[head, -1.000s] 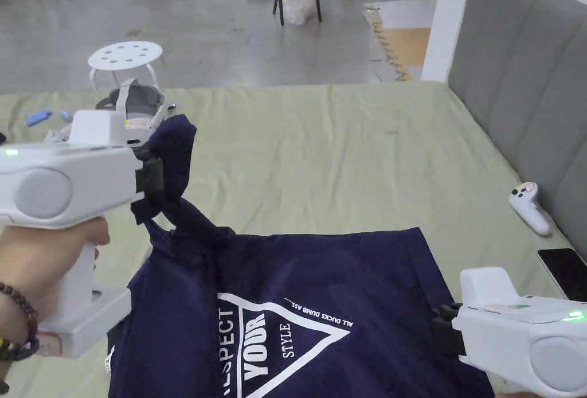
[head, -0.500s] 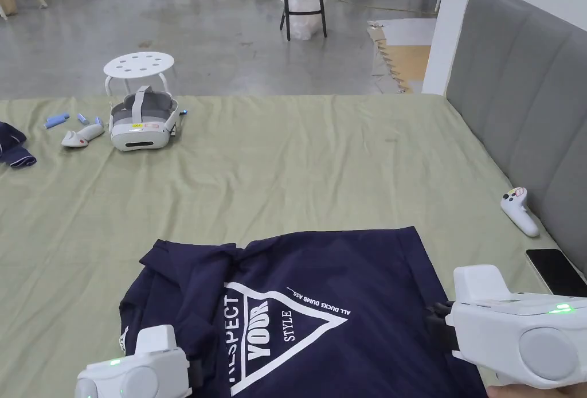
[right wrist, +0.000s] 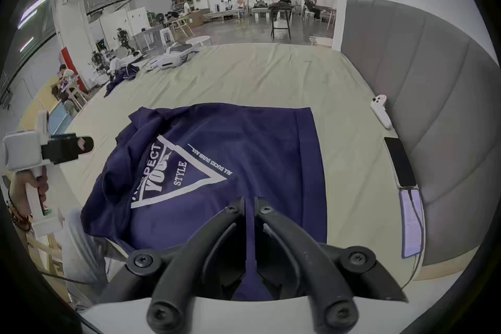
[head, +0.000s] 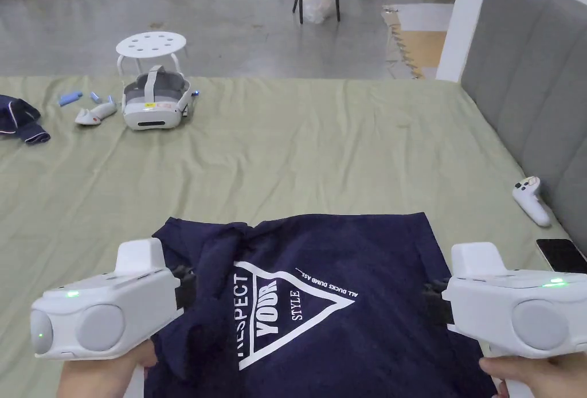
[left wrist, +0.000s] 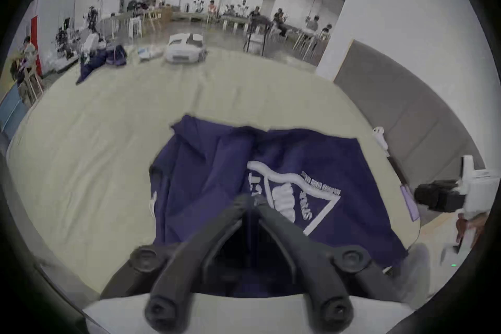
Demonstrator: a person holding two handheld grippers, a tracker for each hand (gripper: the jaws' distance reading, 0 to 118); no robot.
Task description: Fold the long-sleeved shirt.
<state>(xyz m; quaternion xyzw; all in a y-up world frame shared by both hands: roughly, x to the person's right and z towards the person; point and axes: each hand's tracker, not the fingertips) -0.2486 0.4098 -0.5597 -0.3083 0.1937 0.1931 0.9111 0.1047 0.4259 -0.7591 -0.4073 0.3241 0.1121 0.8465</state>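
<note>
the left gripper (head: 186, 289) sits at the left edge of the navy shirt (head: 367, 279); in the left gripper view its jaws meet at the tips over the rumpled left side, but whether cloth is pinched between them i cannot tell. that left side of the shirt is bunched, with what looks like a sleeve (head: 215, 256) folded in over the body and ridged up beside the white triangle print (head: 286, 316).

the shirt lies on the bed (head: 321, 147), print up, its far hem fairly straight and its near part running off toward the person.

the right gripper (head: 433, 301) is at the shirt's right edge. in the right gripper view its jaws stand almost together with a narrow strip of navy cloth showing between them, so it looks clamped on the shirt's right edge.

the cloth reads as light, soft and limp: it will sag and crease wherever it is not held, and a single layer may slip from a light pinch. my judgement is to take it at the seamed side edges or shoulders, both sides level, and to flatten the bunched sleeve before folding further.
</note>
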